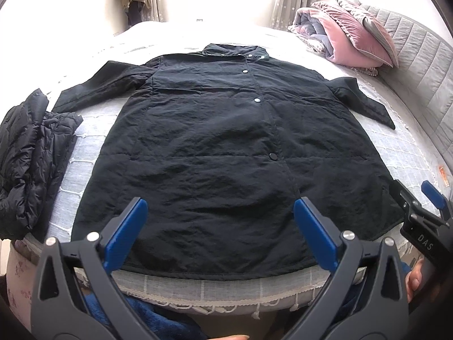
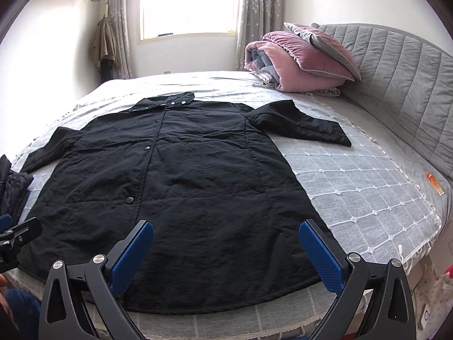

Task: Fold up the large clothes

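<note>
A long black coat (image 1: 215, 147) lies flat and front-up on the bed, collar at the far end, both sleeves spread out, hem at the near edge. It also shows in the right wrist view (image 2: 181, 187). My left gripper (image 1: 220, 226) is open and empty, hovering above the hem. My right gripper (image 2: 226, 249) is open and empty, also above the hem, to the right of the left one; part of it shows in the left wrist view (image 1: 424, 215).
A crumpled black puffer jacket (image 1: 25, 164) lies on the bed's left side. The grey checked bedspread (image 2: 354, 192) covers the bed. A rolled pink quilt and pillows (image 2: 297, 62) sit by the grey headboard (image 2: 402, 85). A small orange item (image 2: 434, 184) lies on the right.
</note>
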`<action>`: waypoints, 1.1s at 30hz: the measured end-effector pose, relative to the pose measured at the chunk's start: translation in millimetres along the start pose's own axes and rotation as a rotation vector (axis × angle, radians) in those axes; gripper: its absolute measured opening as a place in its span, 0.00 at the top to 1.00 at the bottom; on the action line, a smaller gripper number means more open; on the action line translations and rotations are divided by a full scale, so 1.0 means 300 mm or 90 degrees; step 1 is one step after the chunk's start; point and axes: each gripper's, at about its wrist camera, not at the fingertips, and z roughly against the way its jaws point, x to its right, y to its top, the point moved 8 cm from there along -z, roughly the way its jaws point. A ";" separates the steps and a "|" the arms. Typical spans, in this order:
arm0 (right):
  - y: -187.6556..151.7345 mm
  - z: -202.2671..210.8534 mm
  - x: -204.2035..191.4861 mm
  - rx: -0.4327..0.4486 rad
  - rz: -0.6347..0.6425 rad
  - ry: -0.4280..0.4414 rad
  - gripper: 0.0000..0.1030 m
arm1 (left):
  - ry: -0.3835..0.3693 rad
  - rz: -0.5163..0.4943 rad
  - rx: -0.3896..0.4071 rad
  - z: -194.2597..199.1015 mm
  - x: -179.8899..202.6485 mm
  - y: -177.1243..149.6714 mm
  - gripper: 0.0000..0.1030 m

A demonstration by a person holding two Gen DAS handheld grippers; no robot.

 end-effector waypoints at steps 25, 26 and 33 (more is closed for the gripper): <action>0.025 0.021 -0.053 -0.018 0.040 -0.068 0.00 | 0.000 0.020 -0.008 0.000 -0.055 -0.012 0.00; 0.025 0.021 -0.053 -0.018 0.040 -0.069 0.00 | 0.002 0.019 -0.006 0.001 -0.056 -0.012 0.00; 0.025 0.021 -0.051 -0.017 0.048 -0.088 0.00 | 0.001 0.024 -0.013 -0.009 -0.065 -0.019 0.00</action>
